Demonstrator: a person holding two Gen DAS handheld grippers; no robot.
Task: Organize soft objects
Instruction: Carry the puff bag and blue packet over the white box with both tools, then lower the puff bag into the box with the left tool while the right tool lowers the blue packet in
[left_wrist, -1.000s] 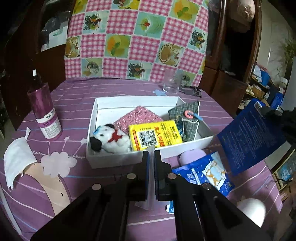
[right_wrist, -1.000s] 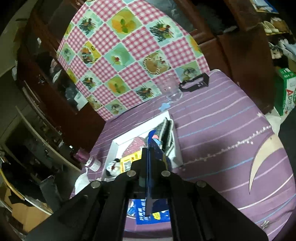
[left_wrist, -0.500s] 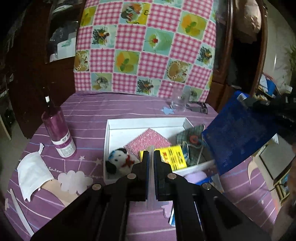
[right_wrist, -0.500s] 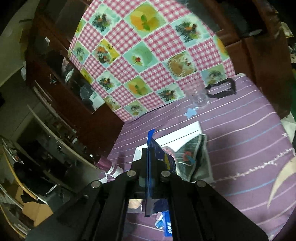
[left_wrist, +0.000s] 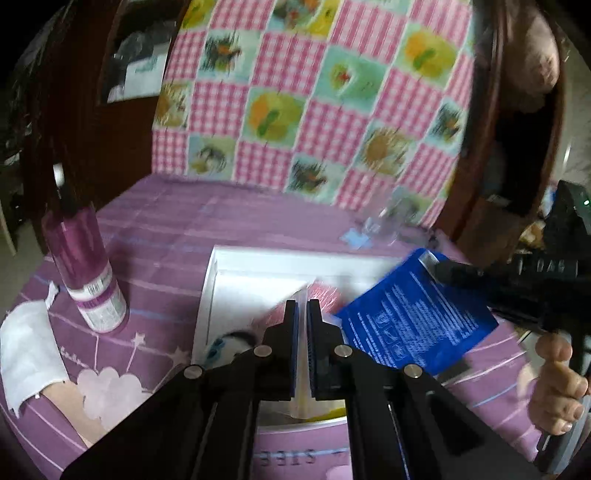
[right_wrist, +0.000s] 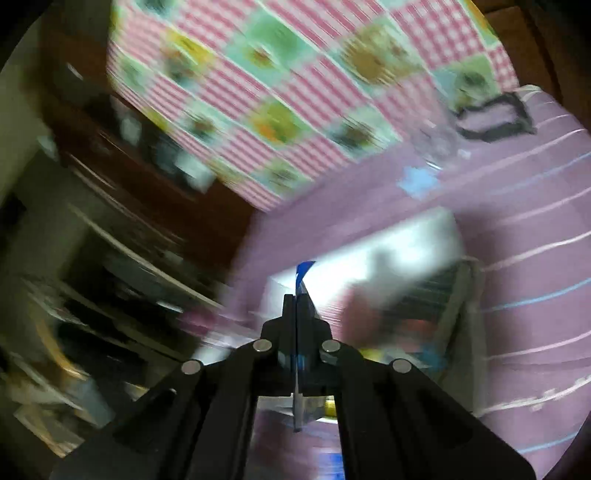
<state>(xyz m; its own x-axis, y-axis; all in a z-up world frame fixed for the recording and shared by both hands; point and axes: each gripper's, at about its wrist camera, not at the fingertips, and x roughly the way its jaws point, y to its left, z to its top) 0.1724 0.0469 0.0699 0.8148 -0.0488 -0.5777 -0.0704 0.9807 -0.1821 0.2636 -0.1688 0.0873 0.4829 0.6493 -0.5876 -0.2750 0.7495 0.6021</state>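
With the right claw (right_wrist: 296, 306) pinching only one corner of the blue packet (left_wrist: 417, 325), we risk it slipping short of the white box (left_wrist: 258, 258).

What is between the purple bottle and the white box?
Only bare purple tablecloth lies between the purple bottle and the white box. The left wrist view shows this; the white mask sits nearer the camera, not in that gap.

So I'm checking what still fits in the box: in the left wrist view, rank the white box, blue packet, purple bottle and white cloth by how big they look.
1. White box, partly hidden.
2. Blue packet, though it is held nearer the camera.
3-4. Purple bottle and white cloth: too alike to rank.
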